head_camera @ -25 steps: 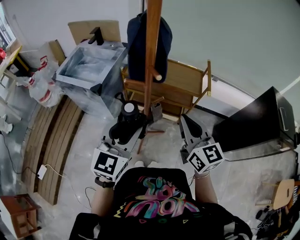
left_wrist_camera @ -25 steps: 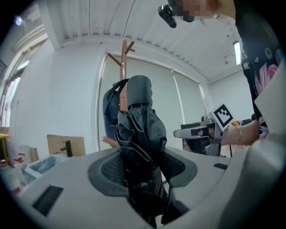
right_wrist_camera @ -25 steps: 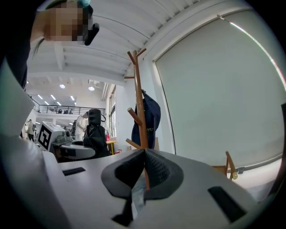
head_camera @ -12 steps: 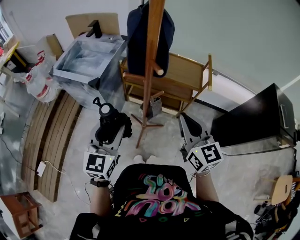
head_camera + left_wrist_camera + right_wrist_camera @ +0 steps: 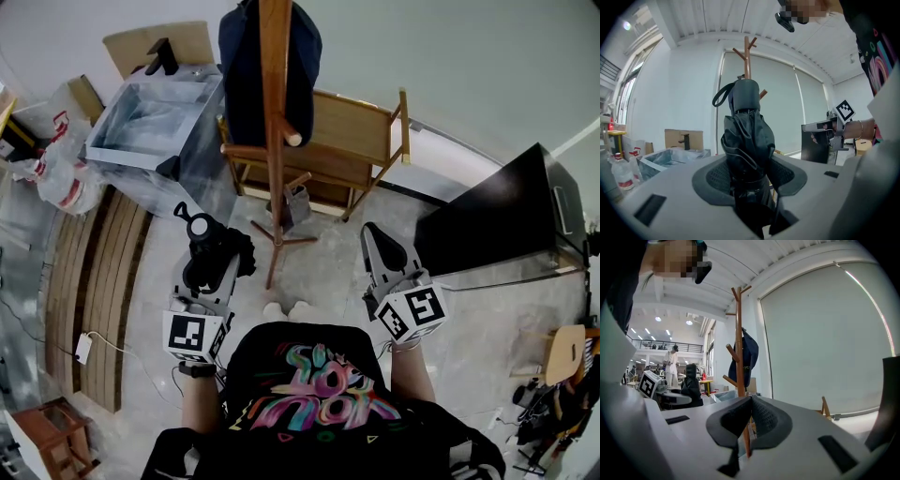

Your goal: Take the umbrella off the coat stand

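A folded black umbrella stands upright in my left gripper, which is shut on its lower part. In the left gripper view the umbrella fills the gap between the pads, its strap loop hanging off the top left. The wooden coat stand rises a short way to the right of it, apart from the umbrella, with a dark blue garment hanging on it. My right gripper is shut and empty, right of the stand's foot; its own view shows the stand beyond the pads.
A wooden frame rack stands behind the stand. A grey bin lined with plastic is at the left, wooden slats lie on the floor, and a black cabinet is at the right. A person in white stands far off.
My left gripper has carried the umbrella leftward and down, away from the stand's pole. The right gripper has shifted only slightly.
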{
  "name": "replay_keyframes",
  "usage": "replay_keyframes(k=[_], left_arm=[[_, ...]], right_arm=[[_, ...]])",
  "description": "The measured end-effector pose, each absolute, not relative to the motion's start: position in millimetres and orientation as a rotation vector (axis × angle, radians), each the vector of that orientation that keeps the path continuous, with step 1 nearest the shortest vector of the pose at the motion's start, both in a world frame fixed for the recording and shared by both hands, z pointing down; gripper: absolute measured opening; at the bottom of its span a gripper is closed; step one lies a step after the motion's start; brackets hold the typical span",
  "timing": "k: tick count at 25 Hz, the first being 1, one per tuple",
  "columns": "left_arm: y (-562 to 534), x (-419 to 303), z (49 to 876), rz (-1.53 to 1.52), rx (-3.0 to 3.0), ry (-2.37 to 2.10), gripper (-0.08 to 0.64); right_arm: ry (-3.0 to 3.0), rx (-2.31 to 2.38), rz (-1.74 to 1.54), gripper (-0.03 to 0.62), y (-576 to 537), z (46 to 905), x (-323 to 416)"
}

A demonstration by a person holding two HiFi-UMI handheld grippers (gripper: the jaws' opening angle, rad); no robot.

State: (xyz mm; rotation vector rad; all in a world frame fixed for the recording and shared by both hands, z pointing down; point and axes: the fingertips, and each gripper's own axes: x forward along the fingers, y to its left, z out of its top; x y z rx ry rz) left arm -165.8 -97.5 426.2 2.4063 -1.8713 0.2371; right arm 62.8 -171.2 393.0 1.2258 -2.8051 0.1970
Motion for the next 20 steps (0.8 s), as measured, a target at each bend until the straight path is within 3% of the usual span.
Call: replay_keyframes(k=[20], left_arm=[[-101.0, -156.5, 423.4, 0.225, 2.439, -1.825, 0.222]], right_arm=[[-2.802, 1.199, 0.189, 0.014, -167.4, 397.6, 58.9]])
